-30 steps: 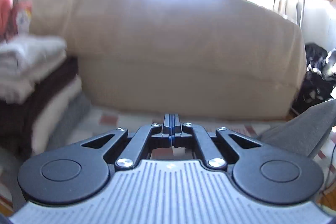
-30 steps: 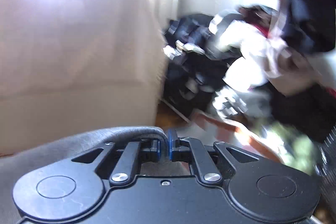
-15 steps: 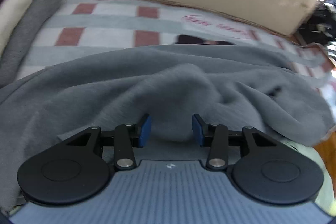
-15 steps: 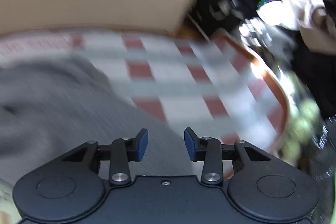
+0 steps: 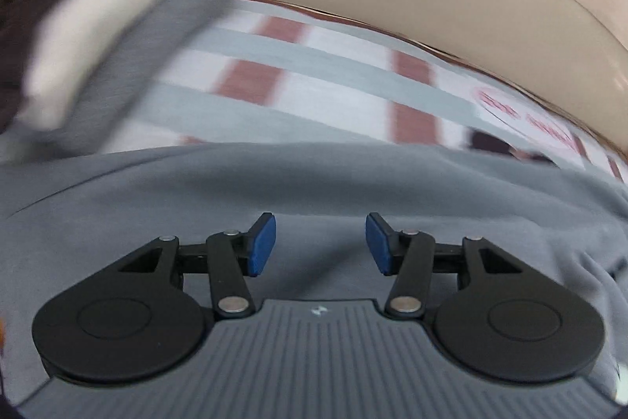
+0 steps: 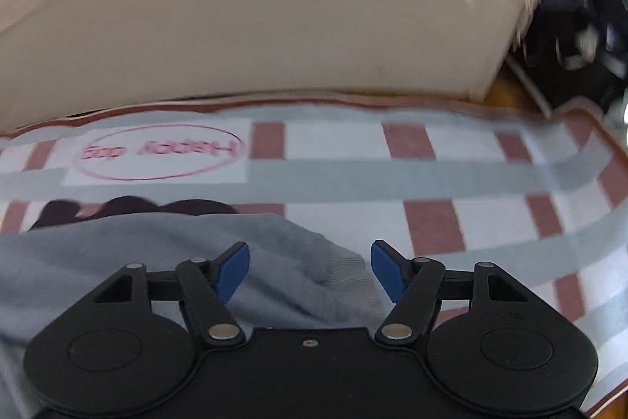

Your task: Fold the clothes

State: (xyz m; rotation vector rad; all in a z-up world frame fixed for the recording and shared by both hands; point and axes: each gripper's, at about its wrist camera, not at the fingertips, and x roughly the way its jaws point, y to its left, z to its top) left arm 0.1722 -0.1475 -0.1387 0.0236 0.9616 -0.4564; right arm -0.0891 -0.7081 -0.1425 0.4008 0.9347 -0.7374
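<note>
Both grippers, left (image 5: 320, 245) and right (image 6: 310, 269), hung over the grey garment (image 5: 274, 191), jaws opening and empty, apparently releasing it flat on the mat (image 6: 353, 175).

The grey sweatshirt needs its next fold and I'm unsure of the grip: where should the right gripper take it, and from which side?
Judging by the right wrist view, take the grey sweatshirt at its bunched edge lying on the checked mat, coming from above. That raised roll of fabric gives the pads something to pinch. The right gripper hangs over it, jaws opening, not gripping.
</note>
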